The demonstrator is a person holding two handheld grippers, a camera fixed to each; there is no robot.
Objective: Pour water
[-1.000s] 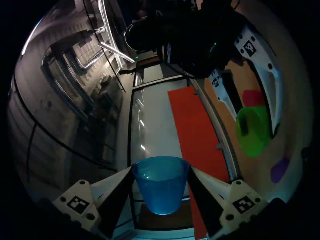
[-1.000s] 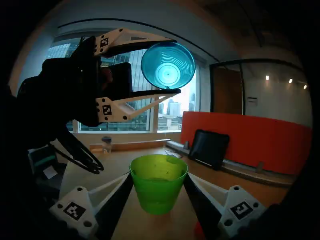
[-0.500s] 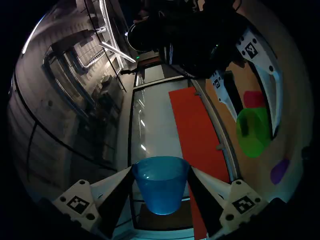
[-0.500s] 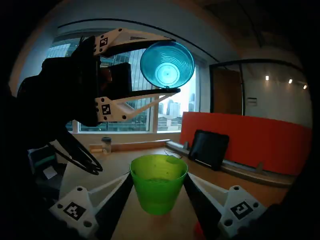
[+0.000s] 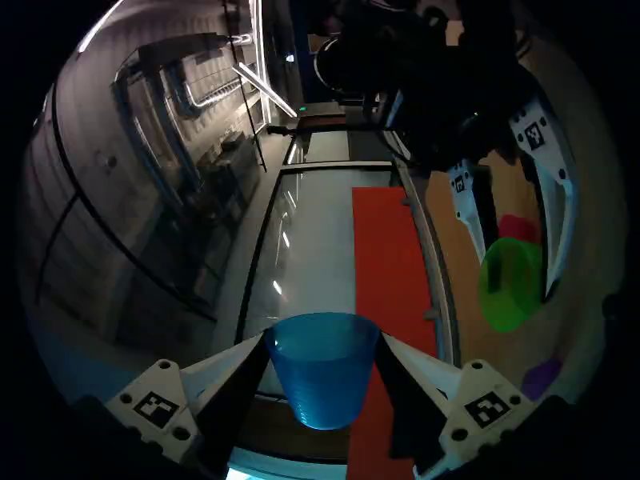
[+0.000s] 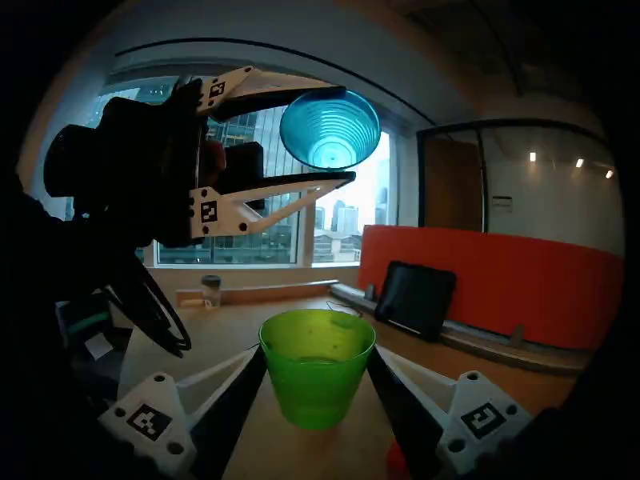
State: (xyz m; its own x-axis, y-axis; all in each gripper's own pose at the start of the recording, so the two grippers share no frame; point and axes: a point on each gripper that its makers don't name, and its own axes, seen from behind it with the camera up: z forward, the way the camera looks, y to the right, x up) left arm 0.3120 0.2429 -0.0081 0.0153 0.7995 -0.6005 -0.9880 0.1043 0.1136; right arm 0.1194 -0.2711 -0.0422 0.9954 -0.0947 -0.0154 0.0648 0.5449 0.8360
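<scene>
1. Blue cup (image 6: 330, 128): tipped onto its side and held high, well apart from the green cup (image 6: 317, 366), with its mouth turned toward it. Whether it holds any water cannot be told.
2. Green cup: upright just above the table (image 6: 240, 320), with a faint liquid line inside.
3. Left gripper (image 5: 322, 346): both fingers clamped on the blue cup's wall. Right gripper (image 6: 317, 352): both fingers clamped on the green cup.
4. Hazard: from this height, a stream would likely miss the green rim or splash out.
5. Hazard: the tapered blue cup could slip from the fingers while tipped.
6. Hazard: spilled water could run toward the dark tablet (image 6: 416, 298) nearby.
</scene>
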